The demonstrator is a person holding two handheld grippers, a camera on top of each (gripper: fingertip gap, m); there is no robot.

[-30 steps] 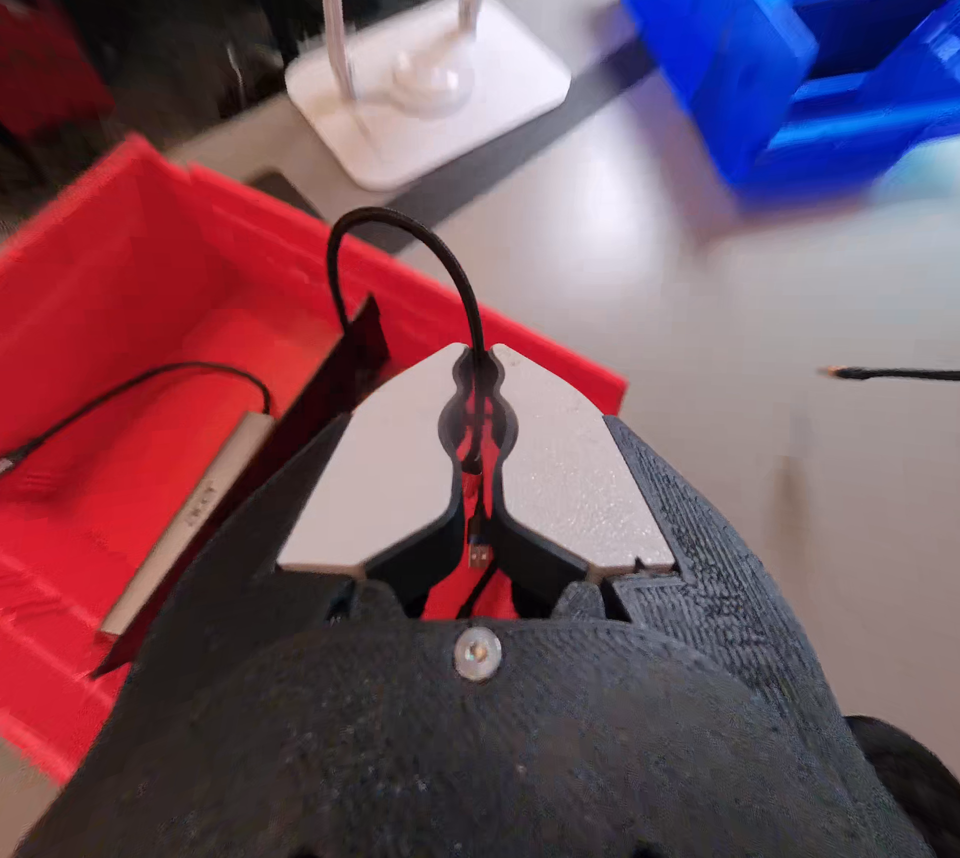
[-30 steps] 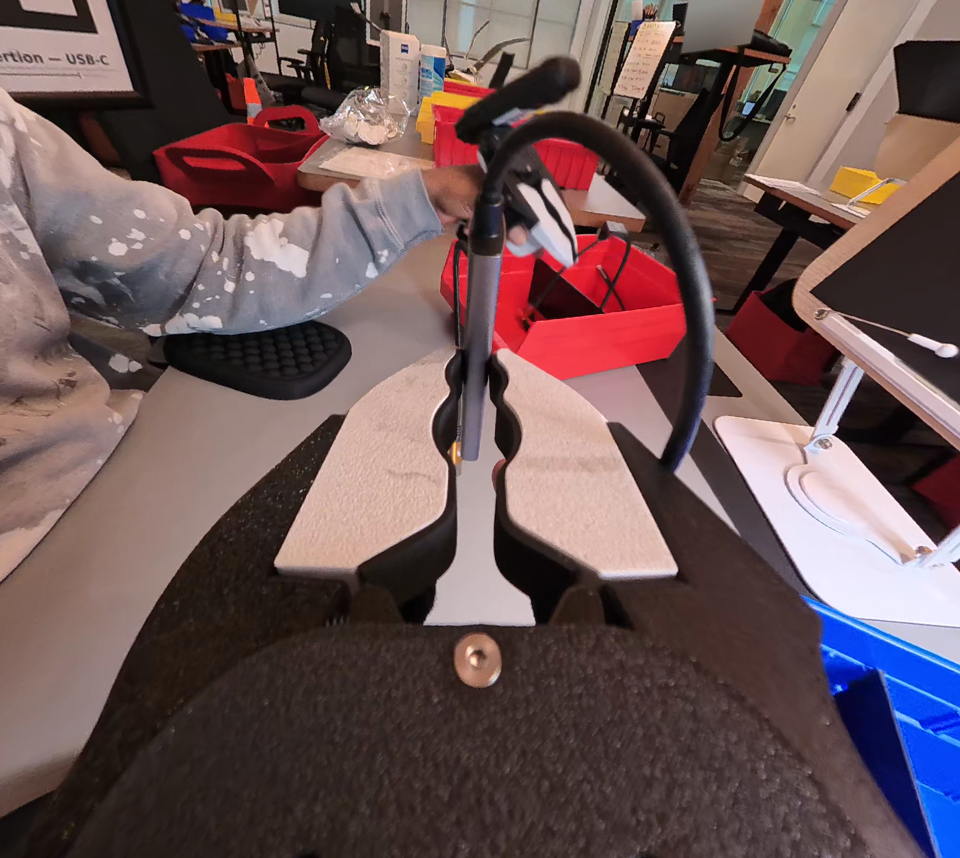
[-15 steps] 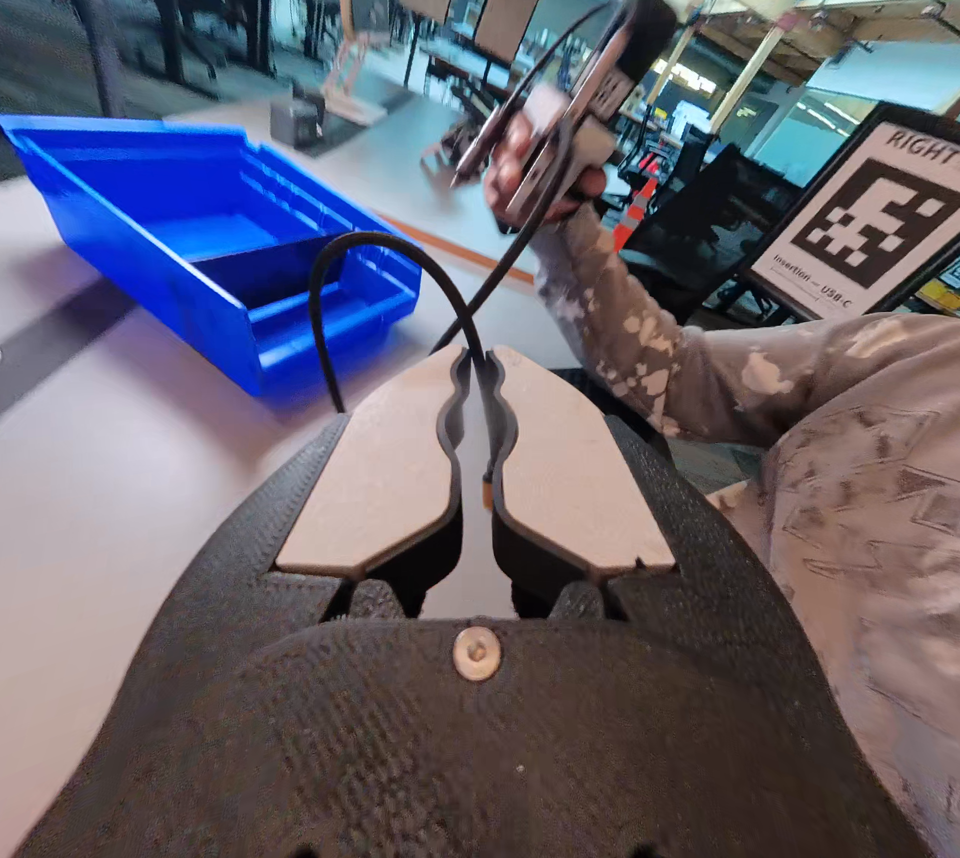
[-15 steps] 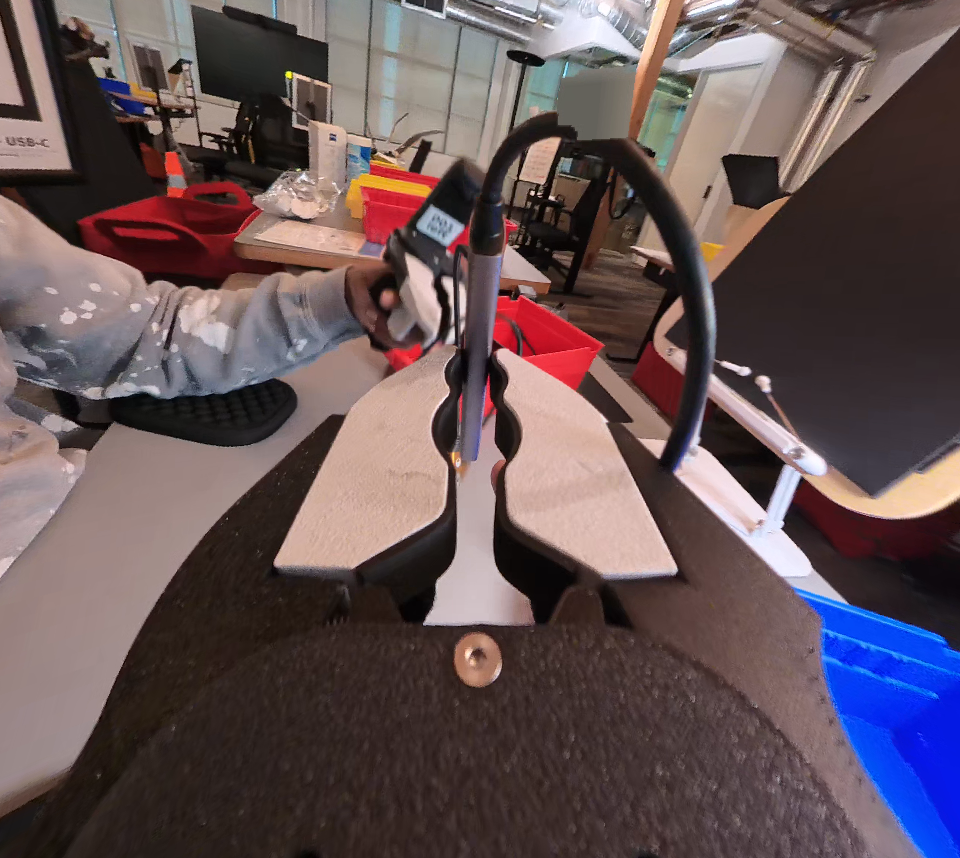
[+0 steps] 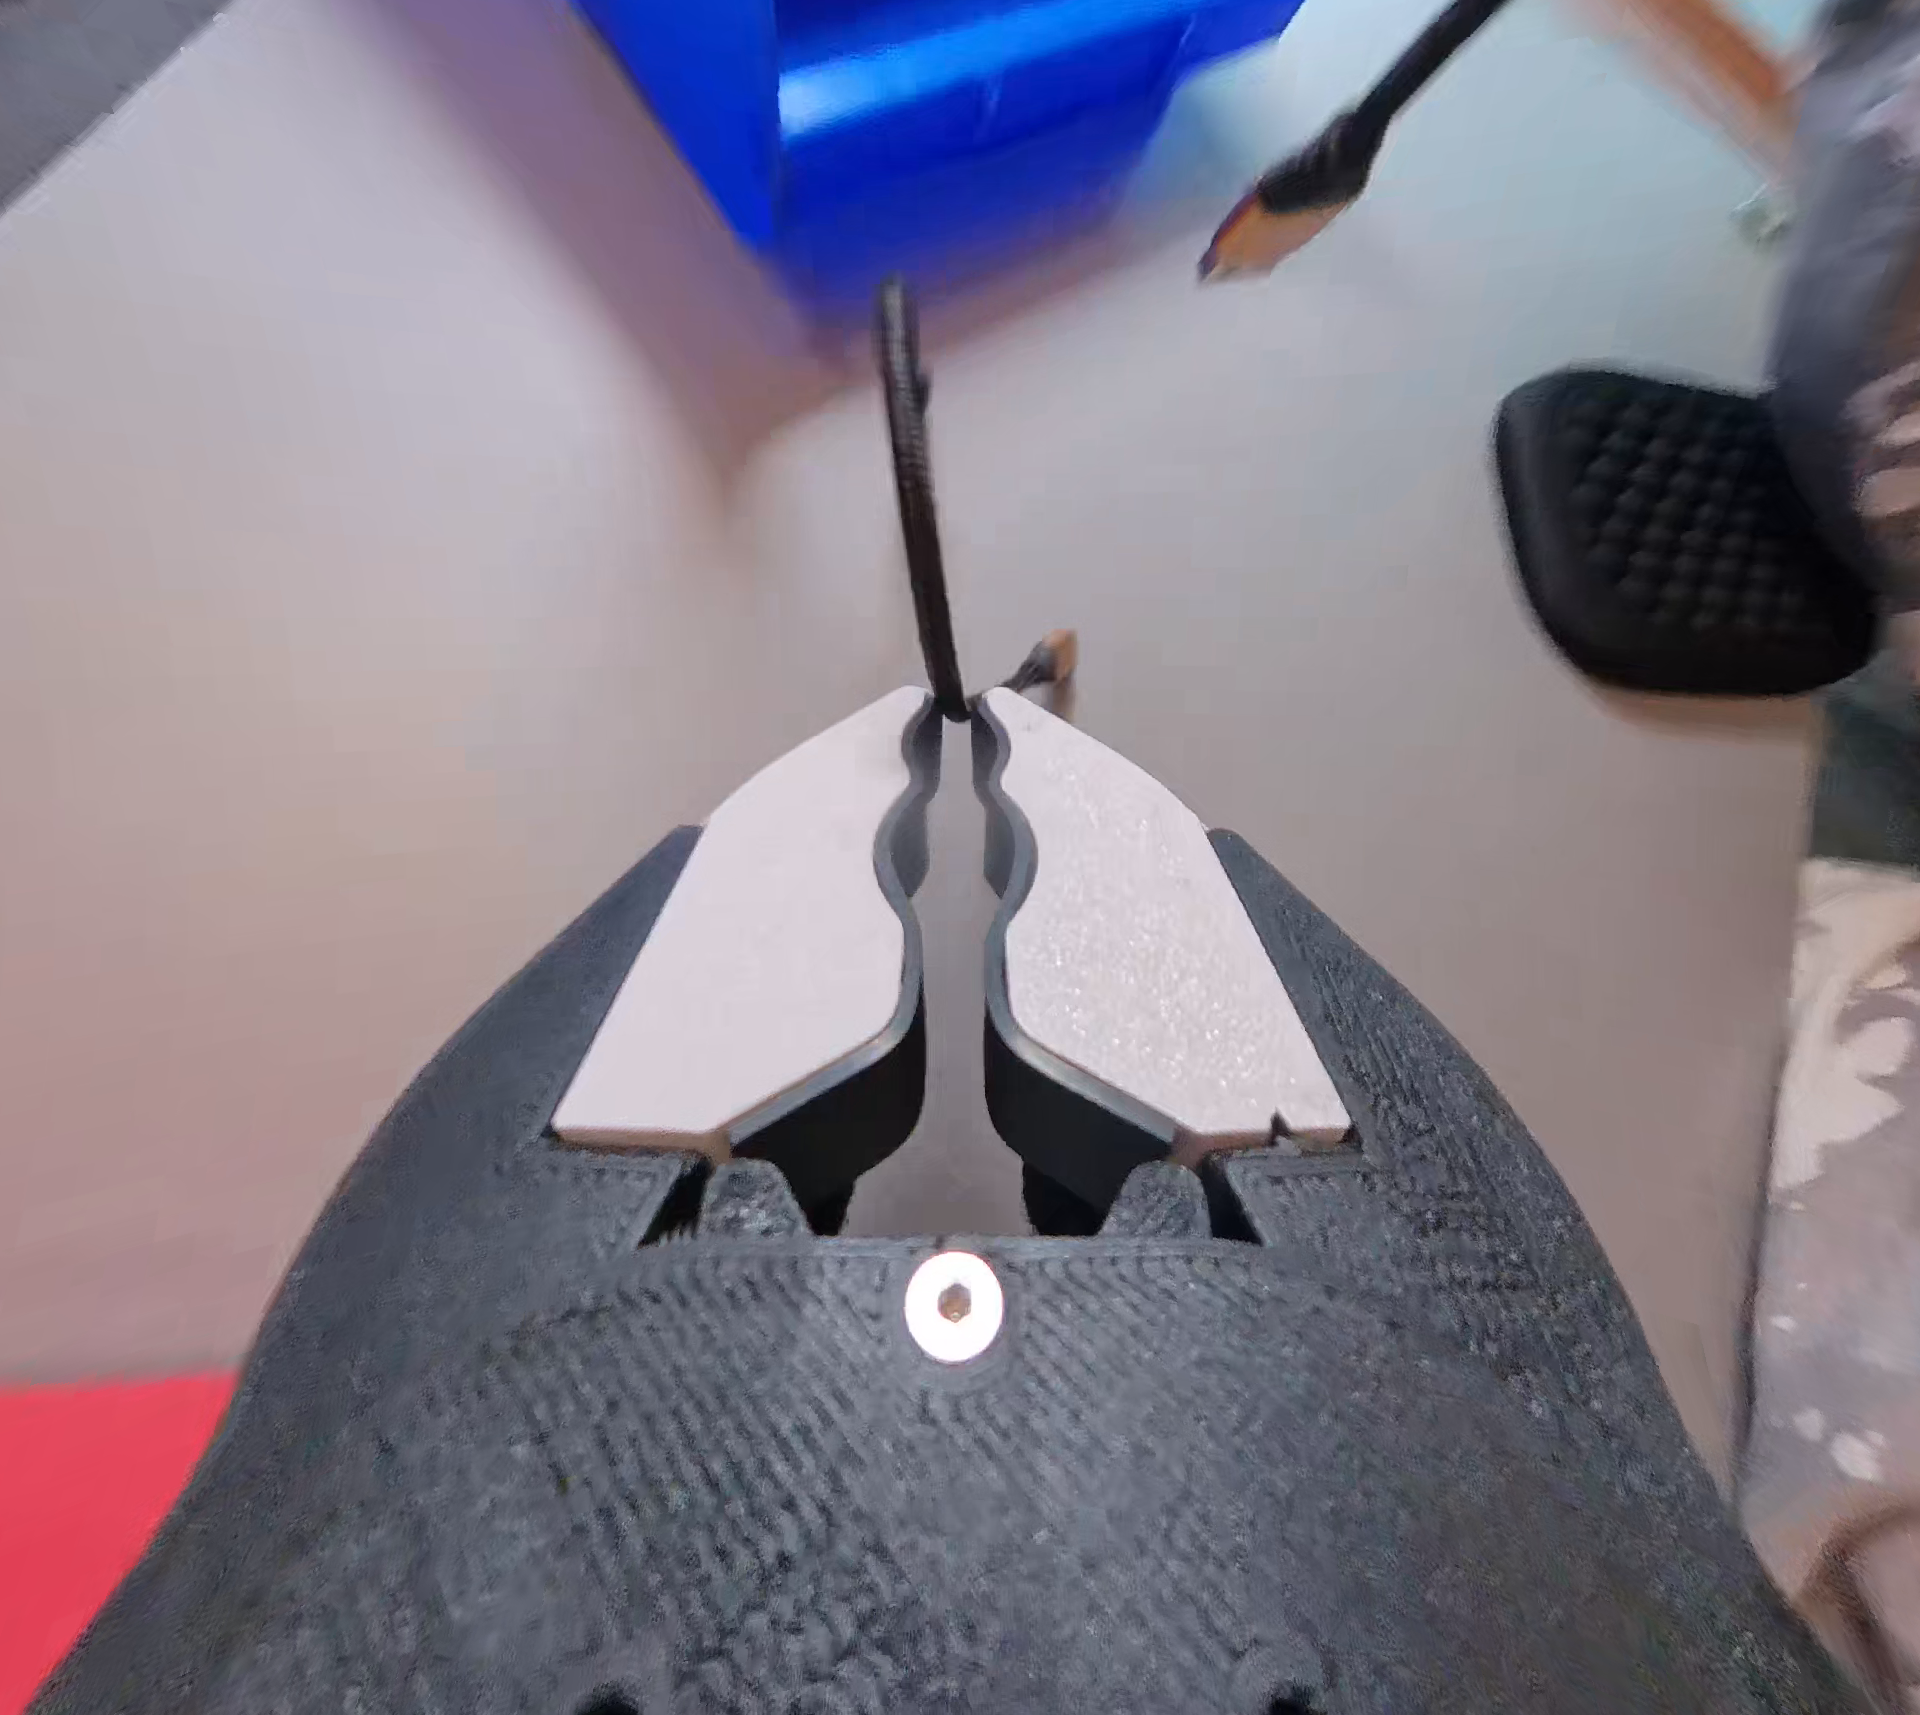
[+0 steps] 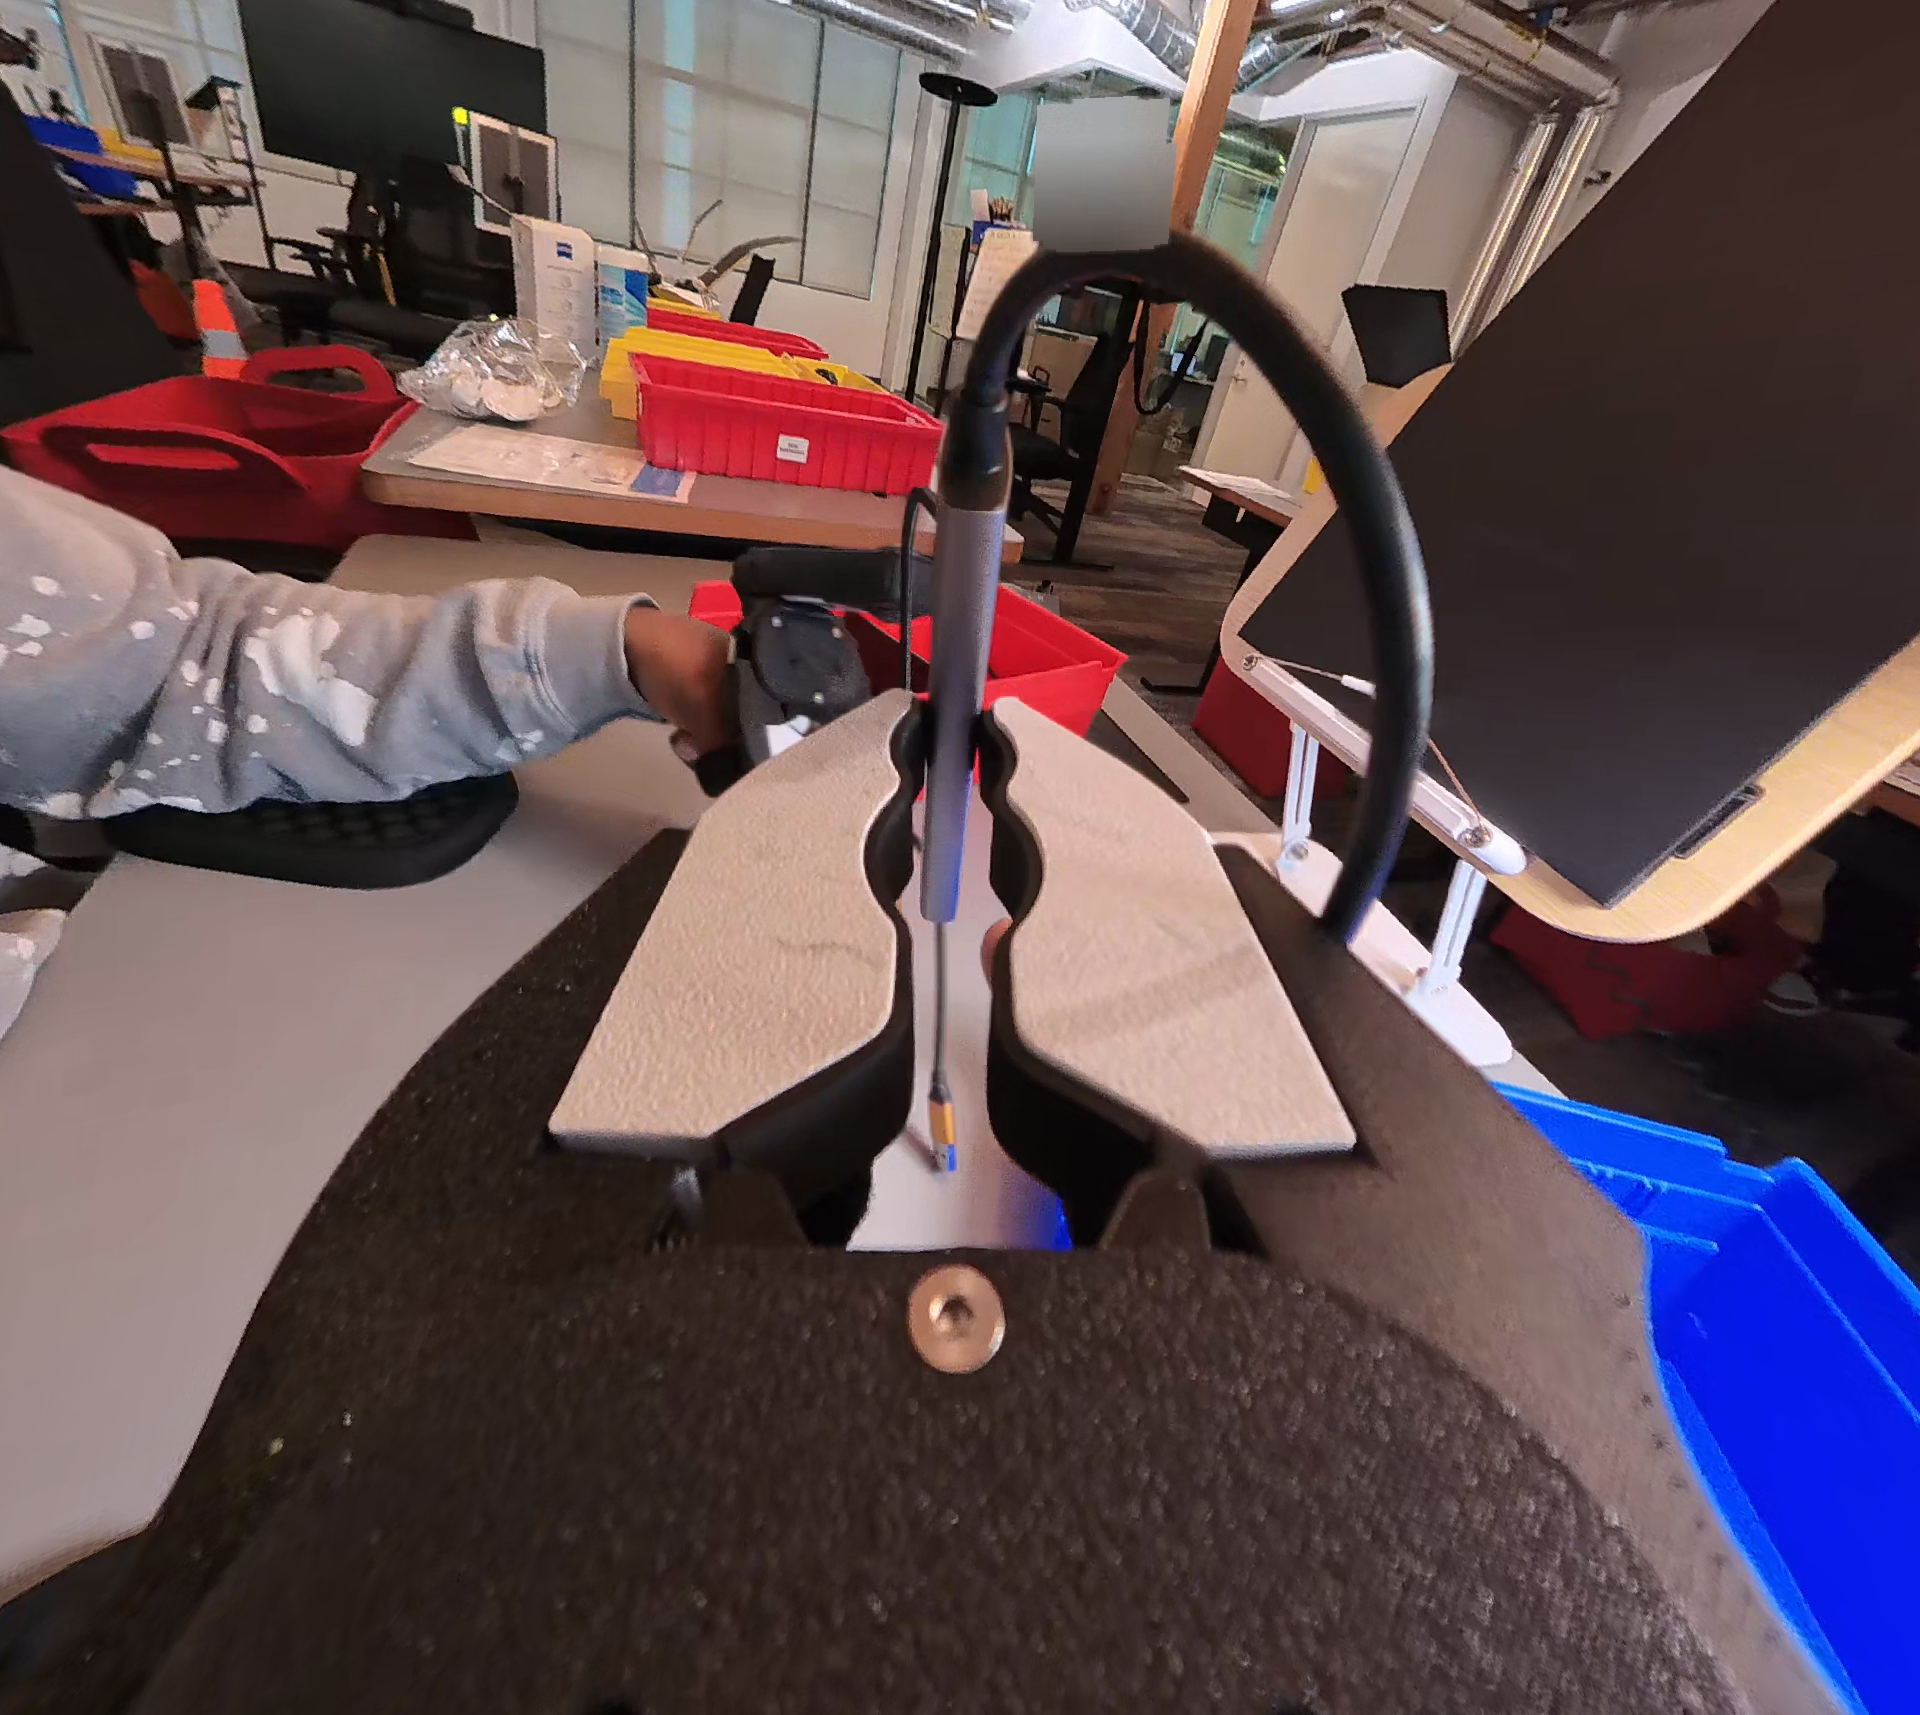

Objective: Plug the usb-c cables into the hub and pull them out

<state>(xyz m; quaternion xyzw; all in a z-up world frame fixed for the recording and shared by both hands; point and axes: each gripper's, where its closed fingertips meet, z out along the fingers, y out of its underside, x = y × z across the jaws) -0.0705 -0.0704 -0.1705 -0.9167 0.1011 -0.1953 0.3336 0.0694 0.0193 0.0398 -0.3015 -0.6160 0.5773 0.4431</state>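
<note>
Left wrist view: the left gripper [image 5: 954, 715] pinches a thin black braided usb-c cable [image 5: 914, 512] at the very fingertips; its plug [image 5: 1055, 653] pokes out just past the right fingertip, over the pale grey surface [image 5: 364, 522]. A second, thicker cable end [image 5: 1288, 205] hangs up right, near the blue plastic bin [image 5: 935, 55].

Right wrist view: the right gripper [image 6: 948, 730] clamps a slim grey metal hub [image 6: 961, 689], long axis running along the fingers. The left gripper [image 6: 800, 678] sits beyond and left, so the plug likely must travel toward the hub edgewise.
</note>
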